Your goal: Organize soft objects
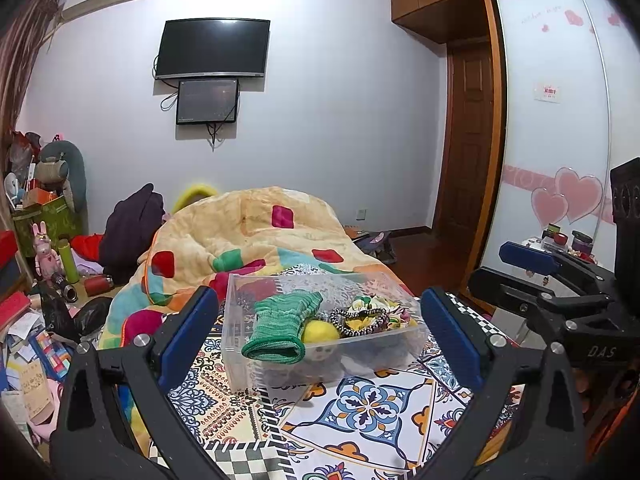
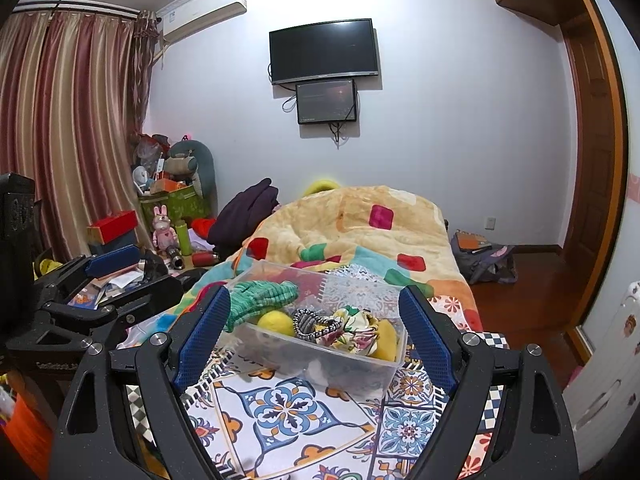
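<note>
Bed, covered with a patchwork fleece quilt [image 1: 256, 236] heaped at its far end; its near end carries a patterned tile-print cloth [image 1: 372, 404], flat and bare in front of the box. Clear plastic storage box [image 1: 248, 364], on the cloth, nearer the bed's left edge than its right in the left wrist view; open top, no lid in view. Contents, by size: green knitted glove [image 1: 286, 326], draped over the near-left rim with its cuff hanging outside the wall, so only partly stowed; floral fabric scrunchie [image 2: 356, 330] toward the right end; yellow felt ball [image 1: 320, 332] behind the glove; black-and-white braided hair tie [image 1: 360, 320] lying on the heap; a doll's face shows through the front wall low down, the rest hidden. Progress, as judged: the soft items appear gathered in the box and none lies loose on the cloth; tucking in the glove's overhang looks like the last step. Left gripper [image 1: 320, 336]: jaws spread wide, holding nothing, short of the box with its pads flanking it. Right gripper [image 2: 316, 336]: likewise wide and unloaded, aligned on the box from the near side. Clearance: open cloth before the box allows a straight approach; the bed's left edge drops to floor clutter, the right edge to bare wooden floor; the two grippers sit side by side, close.
</note>
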`<state>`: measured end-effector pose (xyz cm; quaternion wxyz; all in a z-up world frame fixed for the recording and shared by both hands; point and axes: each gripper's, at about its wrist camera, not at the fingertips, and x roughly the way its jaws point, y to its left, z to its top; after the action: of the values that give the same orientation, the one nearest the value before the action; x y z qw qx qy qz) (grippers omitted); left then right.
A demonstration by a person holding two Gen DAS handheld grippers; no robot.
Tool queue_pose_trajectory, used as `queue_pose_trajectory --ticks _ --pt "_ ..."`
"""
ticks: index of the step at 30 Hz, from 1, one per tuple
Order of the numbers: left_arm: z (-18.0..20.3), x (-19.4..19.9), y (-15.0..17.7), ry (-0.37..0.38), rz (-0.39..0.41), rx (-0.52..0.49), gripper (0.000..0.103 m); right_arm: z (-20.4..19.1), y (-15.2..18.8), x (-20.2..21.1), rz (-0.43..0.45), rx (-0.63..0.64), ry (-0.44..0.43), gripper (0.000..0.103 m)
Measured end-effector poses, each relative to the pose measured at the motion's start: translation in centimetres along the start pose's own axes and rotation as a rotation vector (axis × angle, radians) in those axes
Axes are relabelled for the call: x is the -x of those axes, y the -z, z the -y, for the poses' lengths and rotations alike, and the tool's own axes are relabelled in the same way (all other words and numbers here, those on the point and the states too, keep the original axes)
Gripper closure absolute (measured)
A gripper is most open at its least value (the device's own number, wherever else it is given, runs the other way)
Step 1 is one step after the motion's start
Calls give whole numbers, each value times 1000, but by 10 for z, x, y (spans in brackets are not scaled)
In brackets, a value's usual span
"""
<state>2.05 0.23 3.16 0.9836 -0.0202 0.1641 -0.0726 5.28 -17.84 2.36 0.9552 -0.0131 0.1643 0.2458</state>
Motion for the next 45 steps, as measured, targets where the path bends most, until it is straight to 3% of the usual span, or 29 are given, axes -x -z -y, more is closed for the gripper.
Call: queue_pose_trajectory --ticks 45 --pt "0 -2 2 12 -4 11 1 -1 1 -1 -8 -8 -7 18"
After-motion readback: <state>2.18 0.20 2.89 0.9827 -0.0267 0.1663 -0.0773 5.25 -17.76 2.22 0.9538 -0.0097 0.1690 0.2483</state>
